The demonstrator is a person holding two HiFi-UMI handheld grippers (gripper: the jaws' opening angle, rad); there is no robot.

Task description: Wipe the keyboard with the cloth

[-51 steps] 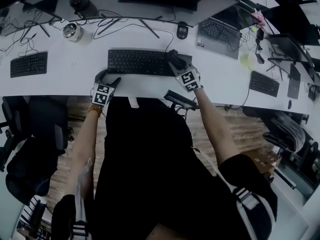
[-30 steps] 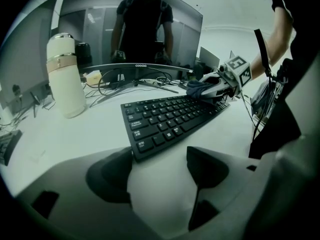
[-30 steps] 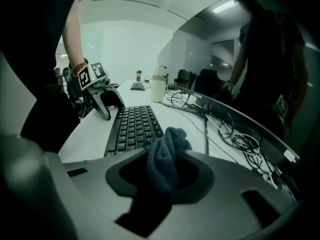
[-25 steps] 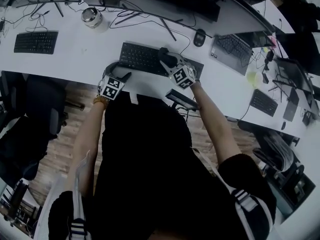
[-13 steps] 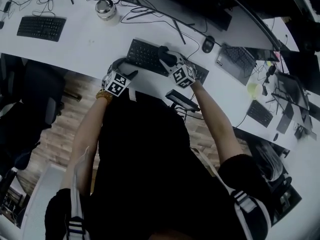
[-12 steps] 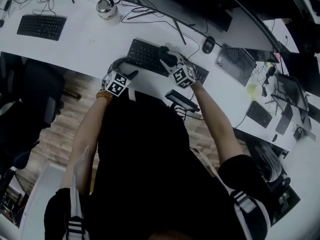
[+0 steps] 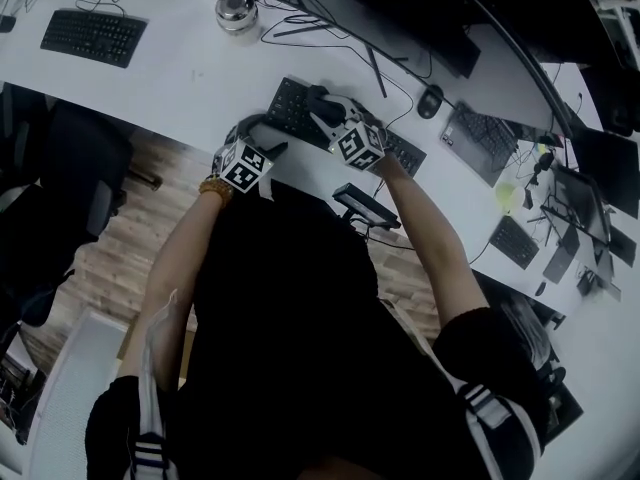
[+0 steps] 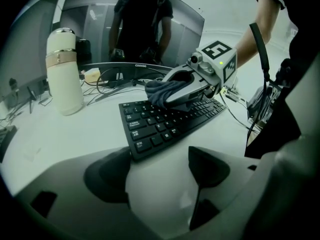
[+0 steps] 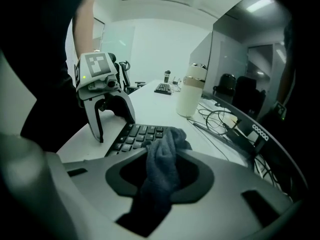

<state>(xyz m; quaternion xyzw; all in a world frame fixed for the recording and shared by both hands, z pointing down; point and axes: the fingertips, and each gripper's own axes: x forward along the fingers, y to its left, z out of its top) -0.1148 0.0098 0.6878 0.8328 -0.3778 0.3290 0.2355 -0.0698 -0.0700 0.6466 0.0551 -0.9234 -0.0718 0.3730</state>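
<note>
A black keyboard (image 7: 292, 106) lies near the front edge of the white desk (image 7: 180, 73). My right gripper (image 7: 326, 108) is shut on a dark grey cloth (image 9: 162, 166), which it holds down on the keys towards the keyboard's left half. The cloth (image 8: 161, 91) bunches out past the jaws onto the keyboard (image 8: 160, 126). My left gripper (image 8: 159, 171) rests open on the desk at the keyboard's near left corner. Its jaws have just been opening, with only bare desk between them. From the right gripper view the left gripper (image 9: 112, 124) stands beside the keyboard (image 9: 136, 133).
A white flask (image 8: 64, 71) stands left of the keyboard, with cables and a curved monitor (image 8: 135, 29) behind. A second keyboard (image 7: 92, 36) lies far left; a mouse (image 7: 431, 100) and a laptop (image 7: 480, 143) sit to the right. An office chair (image 7: 60, 198) stands at left.
The right gripper has slid the cloth leftward along the keyboard. The left gripper has stayed at the keyboard's corner. The head view has swung.
</note>
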